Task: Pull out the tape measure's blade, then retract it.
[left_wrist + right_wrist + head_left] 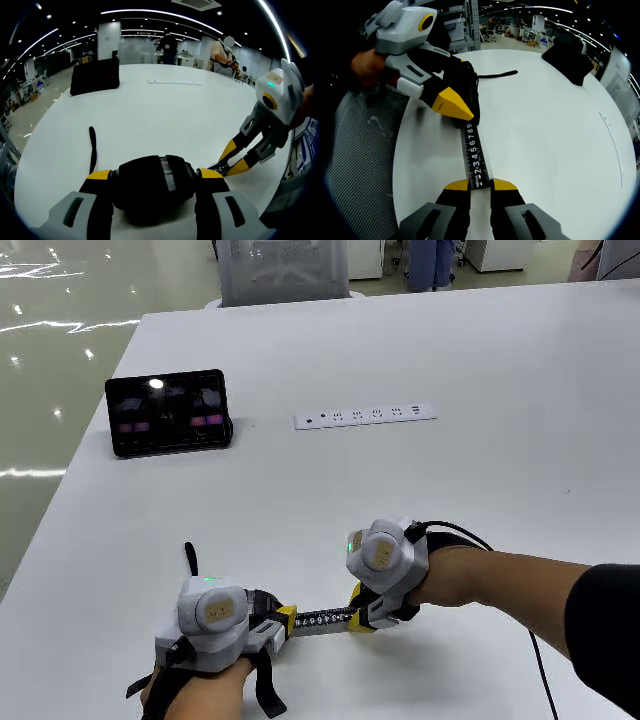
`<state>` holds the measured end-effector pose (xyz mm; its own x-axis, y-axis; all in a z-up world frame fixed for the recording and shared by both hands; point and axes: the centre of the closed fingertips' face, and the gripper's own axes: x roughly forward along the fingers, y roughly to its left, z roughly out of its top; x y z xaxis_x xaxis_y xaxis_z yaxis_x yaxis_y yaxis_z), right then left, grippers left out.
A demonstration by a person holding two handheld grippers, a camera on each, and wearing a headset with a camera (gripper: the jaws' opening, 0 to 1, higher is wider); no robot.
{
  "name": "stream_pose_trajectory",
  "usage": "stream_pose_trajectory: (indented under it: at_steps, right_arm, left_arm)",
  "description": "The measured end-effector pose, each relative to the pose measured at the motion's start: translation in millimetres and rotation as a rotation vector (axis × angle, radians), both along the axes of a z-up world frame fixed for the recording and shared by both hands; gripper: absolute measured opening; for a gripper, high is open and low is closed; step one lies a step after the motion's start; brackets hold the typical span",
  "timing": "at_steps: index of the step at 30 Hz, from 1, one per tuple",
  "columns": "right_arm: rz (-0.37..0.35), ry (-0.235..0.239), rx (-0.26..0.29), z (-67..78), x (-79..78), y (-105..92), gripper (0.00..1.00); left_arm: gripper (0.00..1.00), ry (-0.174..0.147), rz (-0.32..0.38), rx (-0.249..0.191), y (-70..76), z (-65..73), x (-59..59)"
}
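One hand-held gripper (480, 184) pinches tape measure (471, 145)

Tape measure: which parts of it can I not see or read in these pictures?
- Tip of the blade: in the right gripper view it is hidden between the closed jaws of the right gripper.
- Markings on the case: in the left gripper view it is a dark shape clamped in the left gripper. In the head view that gripper mostly covers it.
- Numbers on the blade: too small to read in the head view.
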<state>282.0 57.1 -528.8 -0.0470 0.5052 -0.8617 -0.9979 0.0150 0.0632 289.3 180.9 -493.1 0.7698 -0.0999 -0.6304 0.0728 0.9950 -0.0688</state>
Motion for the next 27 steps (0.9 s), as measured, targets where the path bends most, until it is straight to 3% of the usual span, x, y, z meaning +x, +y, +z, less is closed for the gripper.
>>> stream_pose_trajectory:
  at_steps: [27]
  right_arm:
    - [-0.005,0.004,0.024,0.2,0.2,13.4,0.11]
  left_arm:
    - [0.61,0.008,-0.007,-0.021,-0.8,-0.2,0.1]
